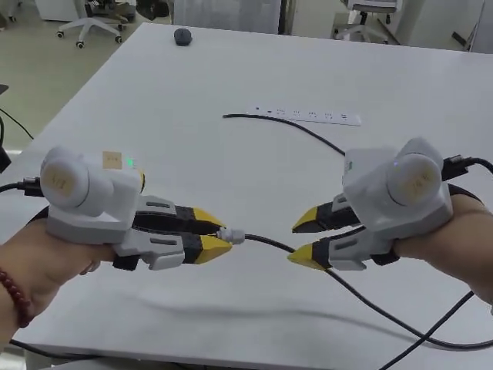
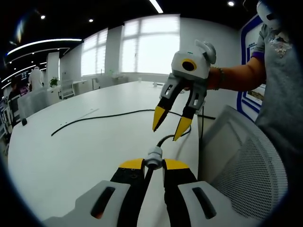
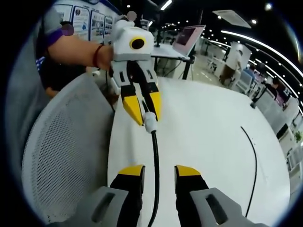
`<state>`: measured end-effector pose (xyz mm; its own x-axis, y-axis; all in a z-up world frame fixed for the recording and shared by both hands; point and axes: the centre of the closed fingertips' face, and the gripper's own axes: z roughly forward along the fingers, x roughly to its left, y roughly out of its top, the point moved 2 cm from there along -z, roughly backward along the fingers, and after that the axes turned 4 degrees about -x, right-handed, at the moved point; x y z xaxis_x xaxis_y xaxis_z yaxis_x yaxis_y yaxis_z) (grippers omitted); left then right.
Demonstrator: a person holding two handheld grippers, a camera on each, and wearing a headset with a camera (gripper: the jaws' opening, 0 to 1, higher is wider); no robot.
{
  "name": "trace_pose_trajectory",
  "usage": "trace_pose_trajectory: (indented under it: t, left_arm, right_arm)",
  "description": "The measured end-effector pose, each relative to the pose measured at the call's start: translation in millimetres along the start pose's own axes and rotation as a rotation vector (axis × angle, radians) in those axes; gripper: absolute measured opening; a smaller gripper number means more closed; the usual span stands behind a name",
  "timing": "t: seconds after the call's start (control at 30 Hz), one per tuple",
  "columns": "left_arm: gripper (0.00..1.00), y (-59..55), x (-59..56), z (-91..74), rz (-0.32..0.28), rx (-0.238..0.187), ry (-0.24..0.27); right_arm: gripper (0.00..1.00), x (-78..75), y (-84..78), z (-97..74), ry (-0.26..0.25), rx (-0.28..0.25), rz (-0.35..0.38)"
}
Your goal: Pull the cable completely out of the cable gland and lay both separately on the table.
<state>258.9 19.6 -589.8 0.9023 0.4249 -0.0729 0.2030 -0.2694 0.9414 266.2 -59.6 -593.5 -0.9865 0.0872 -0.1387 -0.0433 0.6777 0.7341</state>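
Observation:
My left gripper [image 1: 221,235] [image 2: 153,163] is shut on the small white cable gland [image 1: 234,235] [image 2: 154,157] [image 3: 149,123], held above the table's near edge. A black cable [image 1: 339,279] [image 2: 166,139] [image 3: 155,165] leaves the gland and runs right, passing between the jaws of my right gripper [image 1: 303,240] [image 3: 154,170]. The right gripper stands open around the cable, a short way from the gland, its yellow tips apart. The cable then curves down off the table's front right.
A white power strip [image 1: 308,116] lies mid-table with another black cable [image 1: 285,123] curving from it. A dark mouse [image 1: 182,36] sits at the far edge. A mesh office chair [image 3: 66,156] [image 2: 246,170] stands by the table's near side. Office chairs stand beyond the table.

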Motion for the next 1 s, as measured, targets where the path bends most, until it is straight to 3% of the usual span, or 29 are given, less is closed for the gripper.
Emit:
trace_pose_trajectory:
  t: [0.1, 0.4, 0.5, 1.0]
  left_arm:
    - [0.15, 1.8, -0.4, 1.9, 0.000, -0.003, -0.003]
    - [0.15, 1.9, -1.0, 5.4, -0.003, -0.004, -0.014]
    - [0.15, 0.1, -1.4, 7.4, -0.005, -0.002, -0.021]
    - [0.15, -1.4, -1.6, 6.4, -0.004, -0.008, -0.039]
  right_arm:
    - [0.21, 3.9, 11.0, 4.1, 0.011, -0.016, -0.030]
    - [0.19, 3.6, 21.8, 12.2, 0.016, -0.024, -0.054]
    - [0.13, 2.7, 24.4, 14.5, 0.024, -0.021, -0.065]
    - [0.02, 5.0, 21.5, 29.1, 0.058, 0.035, -0.102]
